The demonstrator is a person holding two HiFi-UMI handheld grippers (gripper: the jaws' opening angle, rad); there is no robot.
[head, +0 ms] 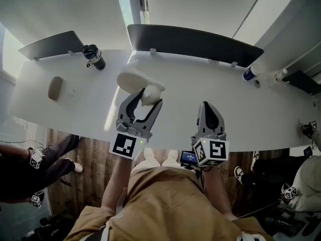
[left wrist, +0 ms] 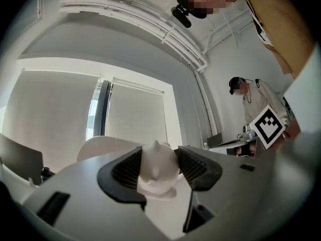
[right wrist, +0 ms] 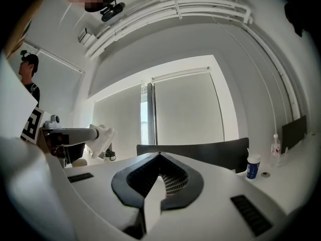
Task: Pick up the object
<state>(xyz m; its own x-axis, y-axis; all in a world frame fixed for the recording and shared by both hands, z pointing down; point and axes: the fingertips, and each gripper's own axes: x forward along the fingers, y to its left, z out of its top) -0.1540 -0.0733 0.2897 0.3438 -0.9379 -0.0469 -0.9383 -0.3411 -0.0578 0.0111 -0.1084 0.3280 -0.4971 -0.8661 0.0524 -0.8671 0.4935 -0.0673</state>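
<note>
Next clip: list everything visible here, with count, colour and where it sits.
table: 1, white, across the middle of the head view
white object: 1, white, over the table, clamped in the left tool
dark bottle: 1, black, table's far left
oval item: 1, tan, table's left end
small bottle: 1, white and blue, table's far right
panels: 2, dark grey, upright along the far edge
bystanders: at least 2, one at each side
left tool: 1, grey, shut on the white object
right tool: 1, grey, jaws together, empty
legs: tan clothing, bottom centre
</note>
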